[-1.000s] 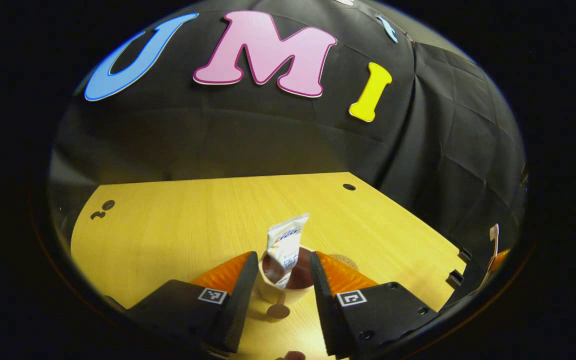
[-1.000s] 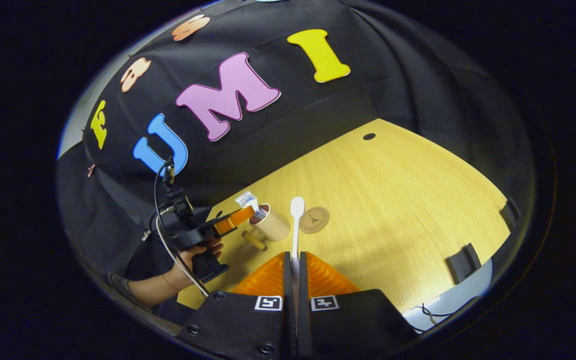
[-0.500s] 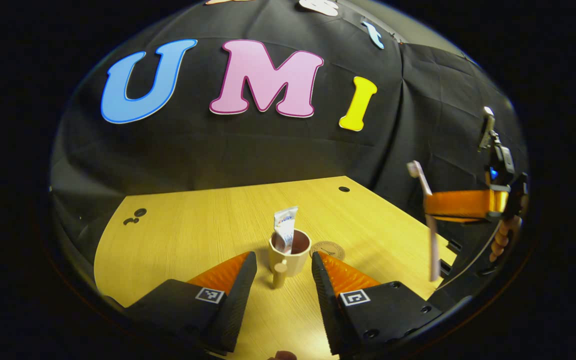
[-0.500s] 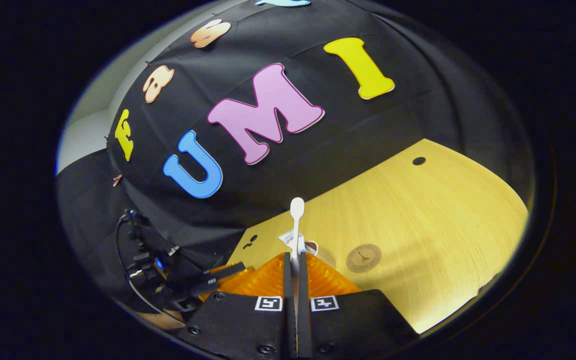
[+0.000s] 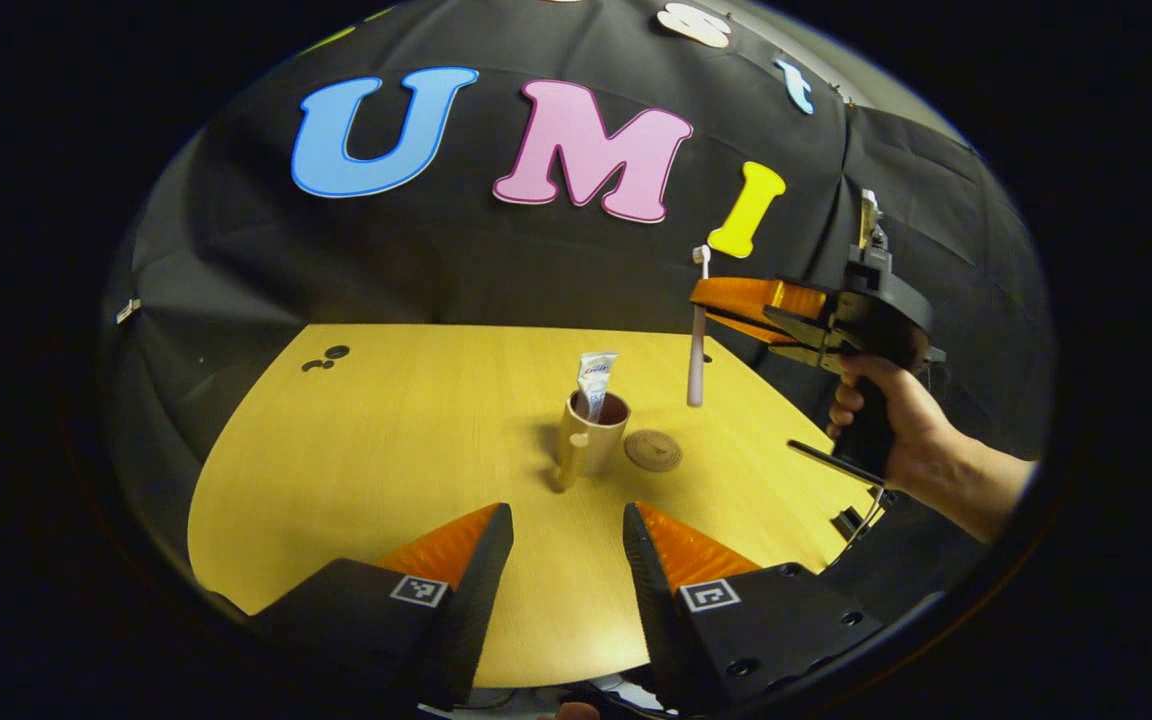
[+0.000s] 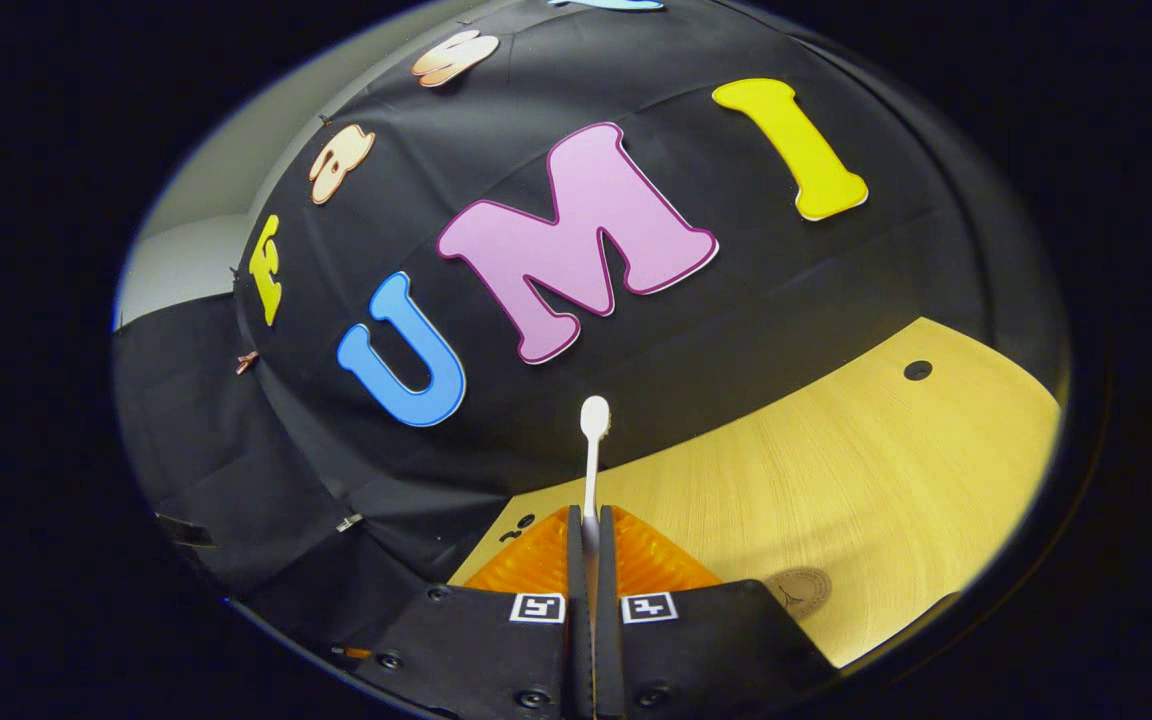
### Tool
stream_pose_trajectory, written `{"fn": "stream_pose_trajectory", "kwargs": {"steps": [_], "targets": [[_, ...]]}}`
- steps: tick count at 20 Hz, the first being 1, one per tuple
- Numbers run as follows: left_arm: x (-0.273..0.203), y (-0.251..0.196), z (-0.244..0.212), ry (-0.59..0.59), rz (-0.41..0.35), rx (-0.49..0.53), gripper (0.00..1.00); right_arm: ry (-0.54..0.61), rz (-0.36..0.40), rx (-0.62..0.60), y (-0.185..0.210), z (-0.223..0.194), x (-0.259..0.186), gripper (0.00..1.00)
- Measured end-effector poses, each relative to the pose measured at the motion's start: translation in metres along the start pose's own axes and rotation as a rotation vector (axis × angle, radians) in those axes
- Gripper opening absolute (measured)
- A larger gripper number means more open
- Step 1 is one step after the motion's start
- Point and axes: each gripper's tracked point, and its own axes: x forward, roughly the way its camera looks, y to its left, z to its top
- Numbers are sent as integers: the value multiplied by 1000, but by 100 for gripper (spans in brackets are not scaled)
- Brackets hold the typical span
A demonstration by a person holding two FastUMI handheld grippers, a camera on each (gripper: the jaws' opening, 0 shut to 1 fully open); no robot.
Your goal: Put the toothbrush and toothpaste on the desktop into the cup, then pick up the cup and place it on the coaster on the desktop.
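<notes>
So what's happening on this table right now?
A person is tidying up with two handheld grippers. The toothpaste already stands in the cup. The right gripper holds the toothbrush upright in the air, just right of the cup. The left gripper is open and empty. The coaster lies beside the cup.

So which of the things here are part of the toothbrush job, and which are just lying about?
Part of the job:
toothbrush, in the right hand-held gripper
toothpaste, standing in the cup
cup
coaster

Lying about:
desktop
cable holes
</notes>
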Motion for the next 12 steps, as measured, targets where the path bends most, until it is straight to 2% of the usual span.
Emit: {"fn": "stream_pose_trajectory", "kwargs": {"steps": [7,12], "targets": [[-29,10,-24,23,76,-99,69,-23,-1,13,-30,-28,64,6],[-32,11,-42,49,127,-58,69,-18,-23,14,-60,-56,81,6]]}}
